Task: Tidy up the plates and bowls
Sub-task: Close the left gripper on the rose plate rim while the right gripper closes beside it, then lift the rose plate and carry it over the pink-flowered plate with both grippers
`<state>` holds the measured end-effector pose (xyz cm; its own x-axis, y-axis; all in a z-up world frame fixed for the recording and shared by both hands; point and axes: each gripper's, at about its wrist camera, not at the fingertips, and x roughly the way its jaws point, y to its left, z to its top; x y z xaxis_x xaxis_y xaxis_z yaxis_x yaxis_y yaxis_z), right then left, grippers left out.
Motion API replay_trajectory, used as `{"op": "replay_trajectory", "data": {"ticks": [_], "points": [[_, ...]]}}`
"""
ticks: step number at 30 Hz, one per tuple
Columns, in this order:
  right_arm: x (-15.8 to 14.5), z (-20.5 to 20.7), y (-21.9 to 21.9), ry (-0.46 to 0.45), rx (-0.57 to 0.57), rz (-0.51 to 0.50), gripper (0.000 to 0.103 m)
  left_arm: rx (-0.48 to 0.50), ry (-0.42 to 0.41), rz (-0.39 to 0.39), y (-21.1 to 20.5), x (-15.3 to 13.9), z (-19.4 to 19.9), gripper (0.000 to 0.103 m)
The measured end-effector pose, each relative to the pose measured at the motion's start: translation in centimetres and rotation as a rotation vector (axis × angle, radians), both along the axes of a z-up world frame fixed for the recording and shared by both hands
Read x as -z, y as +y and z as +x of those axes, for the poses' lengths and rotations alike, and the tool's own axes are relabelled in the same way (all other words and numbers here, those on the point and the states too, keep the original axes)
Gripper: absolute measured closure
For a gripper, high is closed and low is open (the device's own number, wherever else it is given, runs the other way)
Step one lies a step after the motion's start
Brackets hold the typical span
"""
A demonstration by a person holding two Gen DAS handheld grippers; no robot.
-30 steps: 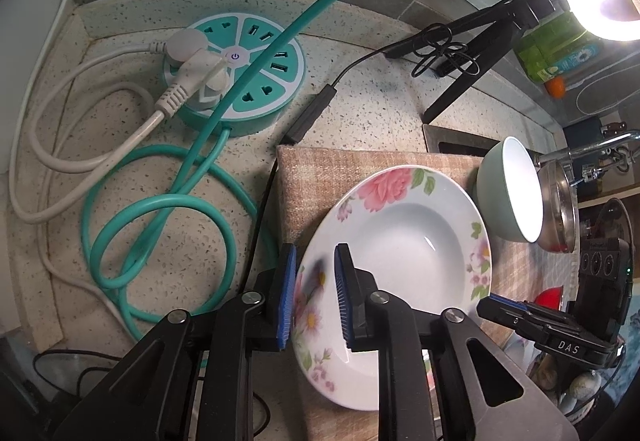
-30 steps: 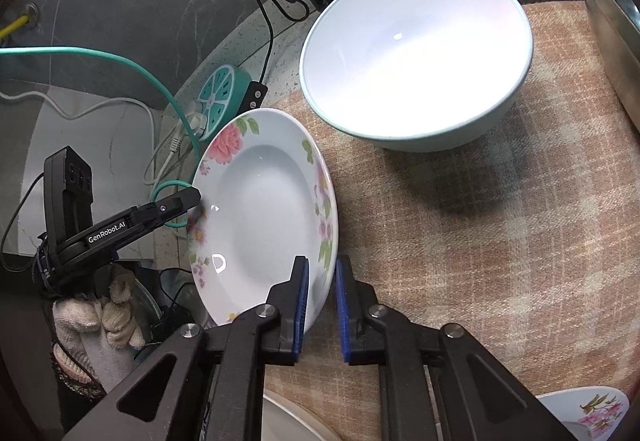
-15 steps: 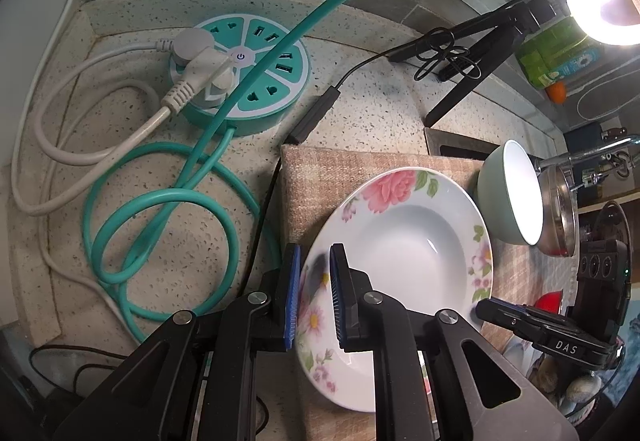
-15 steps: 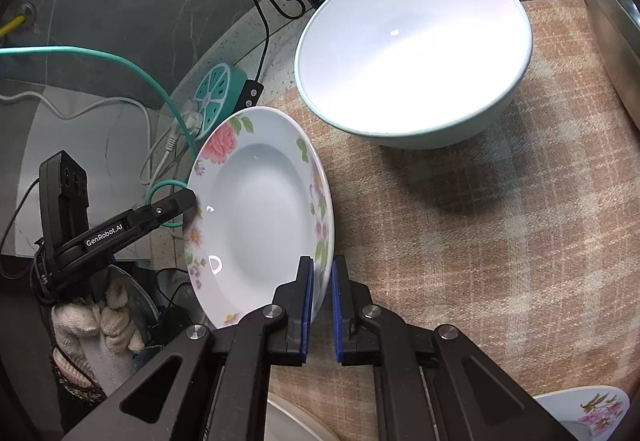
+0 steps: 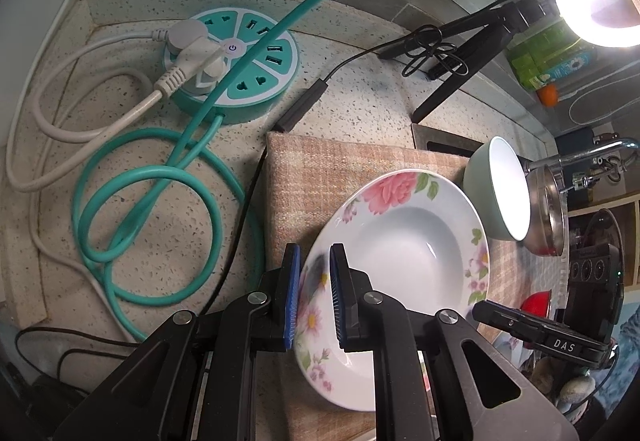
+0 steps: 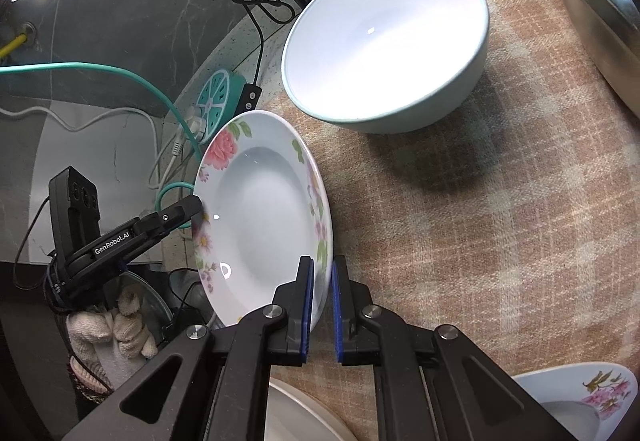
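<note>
- Two tongs pinch one flowered plate (image 5: 404, 261) by opposite rims: left tongs (image 5: 314, 297), right tongs (image 6: 320, 305).
- Pale green bowl (image 6: 384, 41) stands near, on the bench's checked mat (image 6: 500, 221).

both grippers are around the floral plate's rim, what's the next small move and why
Probably lift the floral plate together: the left gripper and right gripper straddle opposite rim edges, and it still lies on the checked mat beside the white bowl.
</note>
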<state>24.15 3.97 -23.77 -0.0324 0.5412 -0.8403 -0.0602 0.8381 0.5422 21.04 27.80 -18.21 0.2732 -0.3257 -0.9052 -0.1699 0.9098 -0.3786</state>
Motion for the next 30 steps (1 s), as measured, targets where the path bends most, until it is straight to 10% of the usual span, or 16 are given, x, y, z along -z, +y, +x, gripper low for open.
{"op": "replay_trajectory", "data": {"ticks": [30], "points": [[-2.2, -1.4, -5.1, -0.026, 0.077, 0.023, 0.095, 0.048, -0.055, -0.052, -5.5, -3.0, -1.7, 0.090]]}}
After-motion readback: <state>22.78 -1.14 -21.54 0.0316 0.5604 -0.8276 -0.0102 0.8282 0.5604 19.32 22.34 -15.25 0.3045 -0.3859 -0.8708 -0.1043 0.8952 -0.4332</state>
